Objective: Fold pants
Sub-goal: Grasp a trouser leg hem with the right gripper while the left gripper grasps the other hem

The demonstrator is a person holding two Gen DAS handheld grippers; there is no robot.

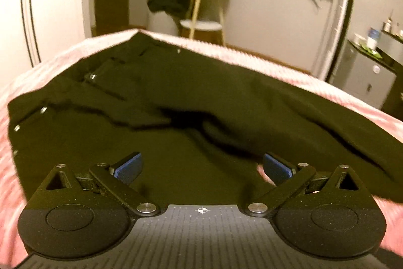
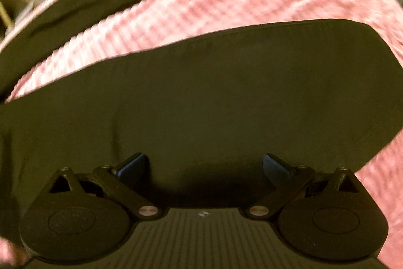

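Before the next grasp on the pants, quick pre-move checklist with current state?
1. Left gripper open, nothing between its pads: ok.
2. Right gripper open, nothing held: ok.
3. Pants spread on the pink bedspread: ok.
4. Fabric flat: not ok, bunched folds near the crotch in the left wrist view.
5. Leg under the right gripper lies smooth: ok.
6. Two legs aligned: not ok, bedspread shows between them in the right wrist view.

left gripper [image 1: 202, 167]: black linkage, silver screws, blue-padded fingers [image 1: 128, 168] | right gripper [image 2: 204, 167]: same build, ribbed base
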